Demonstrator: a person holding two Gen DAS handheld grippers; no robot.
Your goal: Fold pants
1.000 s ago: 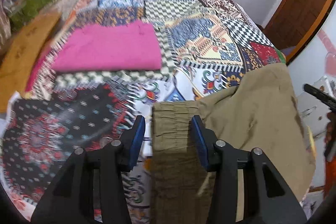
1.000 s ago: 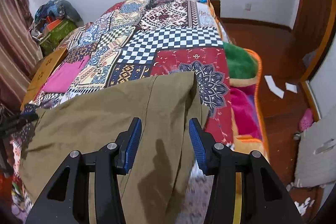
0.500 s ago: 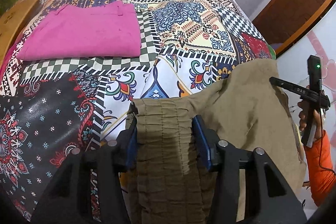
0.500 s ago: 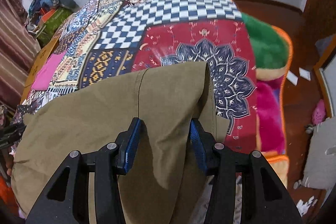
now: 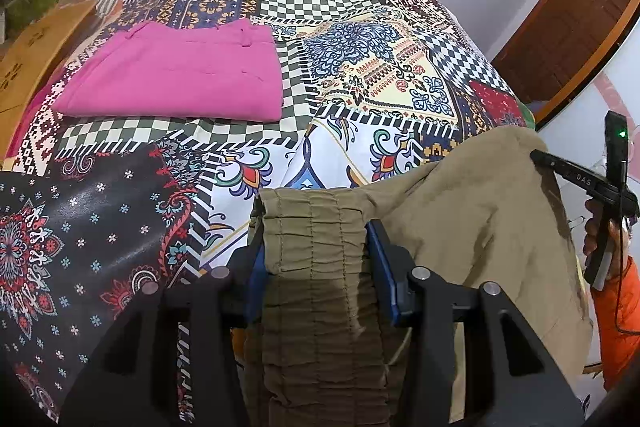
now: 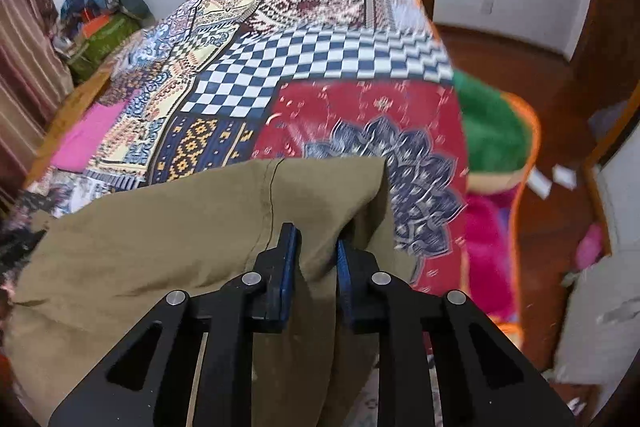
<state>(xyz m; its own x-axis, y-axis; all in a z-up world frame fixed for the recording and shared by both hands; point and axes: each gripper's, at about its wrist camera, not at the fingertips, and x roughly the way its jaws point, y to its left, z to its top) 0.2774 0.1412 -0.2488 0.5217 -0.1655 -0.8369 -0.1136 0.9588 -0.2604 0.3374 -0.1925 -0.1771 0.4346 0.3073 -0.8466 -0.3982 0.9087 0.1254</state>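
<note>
My left gripper (image 5: 316, 255) pinches the khaki pants (image 5: 472, 227) waistband. My right gripper (image 6: 316, 259), jaws just closing, pinches their hem; pink pants (image 5: 176, 83) at 11 o'clock.

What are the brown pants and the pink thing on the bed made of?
The khaki pants look like thin woven cloth, maybe cotton: matte, softly creased, with a gathered, stitched elastic waistband. The folded pink garment looks like smooth matte fabric, lying flat with crisp edges. The exact fibre cannot be told from here.
</note>
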